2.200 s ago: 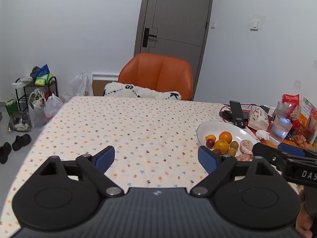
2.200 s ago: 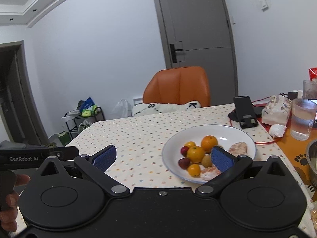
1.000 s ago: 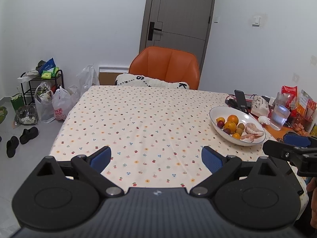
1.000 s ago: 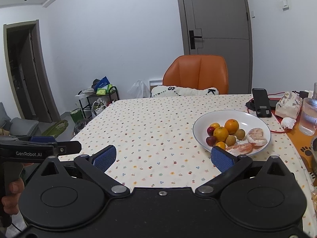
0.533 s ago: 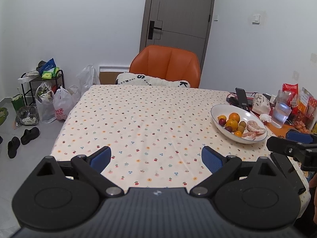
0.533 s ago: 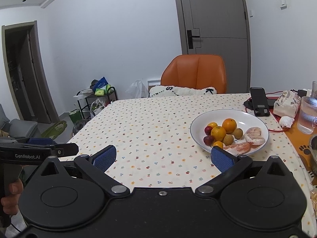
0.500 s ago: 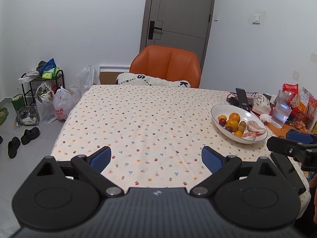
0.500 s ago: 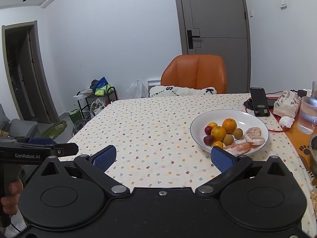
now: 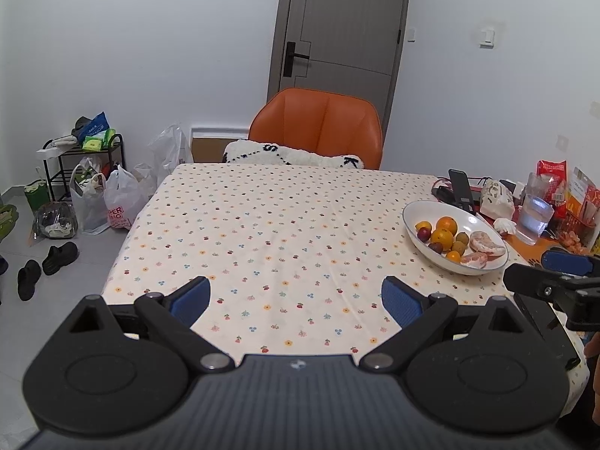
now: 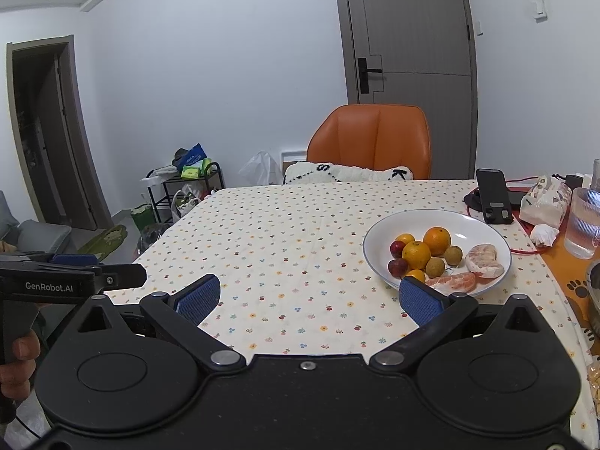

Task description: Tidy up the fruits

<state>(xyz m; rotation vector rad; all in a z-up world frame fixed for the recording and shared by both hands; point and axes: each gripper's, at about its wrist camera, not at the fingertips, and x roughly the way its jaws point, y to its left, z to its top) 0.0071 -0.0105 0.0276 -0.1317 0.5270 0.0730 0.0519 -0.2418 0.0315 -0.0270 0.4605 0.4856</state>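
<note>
Since all the fruits [image 10: 431,258] are seen gathered in the white bowl [image 10: 487,225] on the desk [image 10: 281,232], little sorting appears left; both the left gripper [image 9: 294,298] and right gripper [image 10: 305,296] are held back, jaws wide and empty.

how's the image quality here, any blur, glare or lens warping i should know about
Left wrist view: sharp, evenly lit, no glare; fisheye bends the door and darkens the corners. Right wrist view: equally sharp, the fruits in the white bowl clear with only soft shadows; the door frame at the left edge curves strongly.
</note>
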